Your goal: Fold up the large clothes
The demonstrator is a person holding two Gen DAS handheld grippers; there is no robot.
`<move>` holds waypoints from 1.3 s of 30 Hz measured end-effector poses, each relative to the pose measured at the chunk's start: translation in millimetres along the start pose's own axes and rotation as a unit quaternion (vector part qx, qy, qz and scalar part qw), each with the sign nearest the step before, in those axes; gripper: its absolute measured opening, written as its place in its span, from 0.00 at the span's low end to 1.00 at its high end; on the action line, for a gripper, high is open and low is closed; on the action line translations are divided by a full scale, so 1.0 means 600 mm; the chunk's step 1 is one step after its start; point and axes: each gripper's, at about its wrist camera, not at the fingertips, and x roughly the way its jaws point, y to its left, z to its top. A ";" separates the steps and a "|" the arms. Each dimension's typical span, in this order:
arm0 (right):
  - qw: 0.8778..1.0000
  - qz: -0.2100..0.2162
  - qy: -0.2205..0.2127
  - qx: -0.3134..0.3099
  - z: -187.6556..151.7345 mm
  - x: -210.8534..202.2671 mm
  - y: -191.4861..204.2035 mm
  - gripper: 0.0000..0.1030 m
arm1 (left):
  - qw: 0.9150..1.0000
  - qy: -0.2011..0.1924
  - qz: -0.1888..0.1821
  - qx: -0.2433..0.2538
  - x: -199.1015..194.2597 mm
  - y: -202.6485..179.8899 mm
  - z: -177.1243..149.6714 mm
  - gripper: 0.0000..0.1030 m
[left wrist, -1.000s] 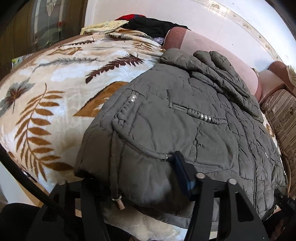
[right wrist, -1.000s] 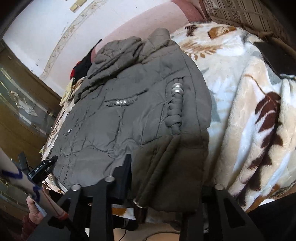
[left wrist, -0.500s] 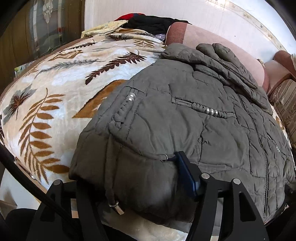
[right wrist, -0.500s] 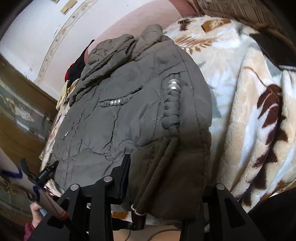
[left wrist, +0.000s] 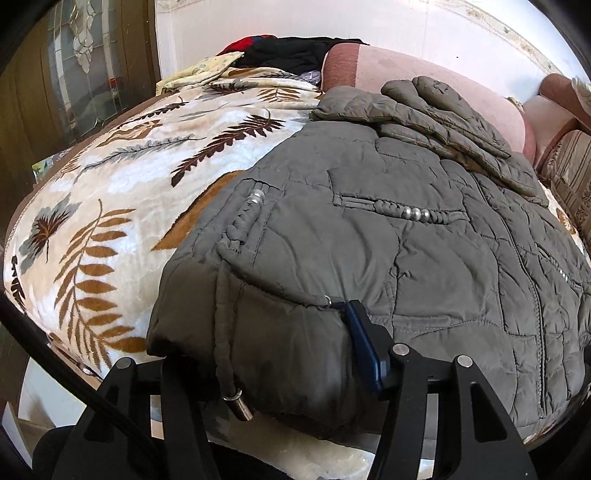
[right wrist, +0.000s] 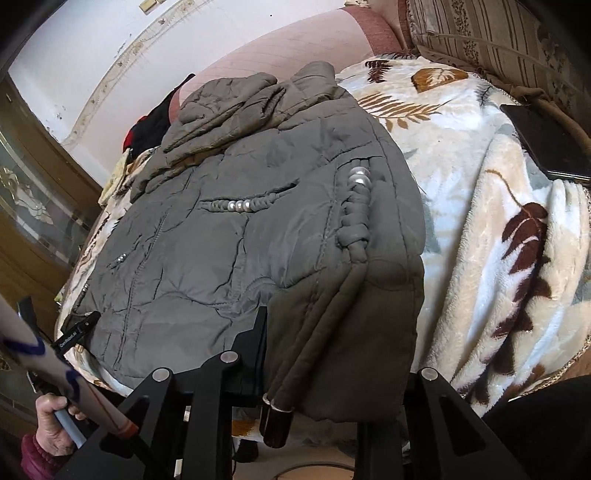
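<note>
A grey-green quilted jacket (left wrist: 388,258) lies flat on a leaf-patterned blanket (left wrist: 110,192), its hood (left wrist: 443,99) at the far end. My left gripper (left wrist: 266,339) straddles the near left hem corner. Its blue-padded finger (left wrist: 364,343) rests on top and the other finger is hidden under the cloth. Its jaws are closing on the hem. In the right wrist view the jacket (right wrist: 229,240) fills the middle. My right gripper (right wrist: 336,347) has the near right hem corner between its closing jaws, one finger (right wrist: 255,343) on top and the other hidden beneath. Drawcord ends (right wrist: 275,417) hang below the hem.
Pink cushions (left wrist: 406,70) and a striped pillow (right wrist: 480,29) line the far side. A pile of black and red clothes (left wrist: 291,51) sits at the far left. A dark flat object (right wrist: 546,140) lies on the blanket at right. A person's hand (right wrist: 51,421) holds the other gripper's handle.
Both grippers' jaws widened a little and narrowed again around the hem corners. The jacket has stayed in place. The left view has rolled slightly.
</note>
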 end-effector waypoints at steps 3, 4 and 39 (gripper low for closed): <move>1.000 -0.014 0.003 -0.007 0.001 0.005 0.005 0.27 | 1.000 -0.001 0.008 0.008 -0.003 -0.006 0.000 0.56; 1.000 -0.017 0.004 -0.008 0.000 0.005 0.005 0.27 | 1.000 -0.002 0.010 0.012 -0.004 -0.008 -0.001 0.56; 0.998 -0.047 -0.010 -0.042 0.002 -0.011 0.036 0.21 | 1.000 -0.013 -0.009 0.024 -0.021 -0.015 -0.004 0.39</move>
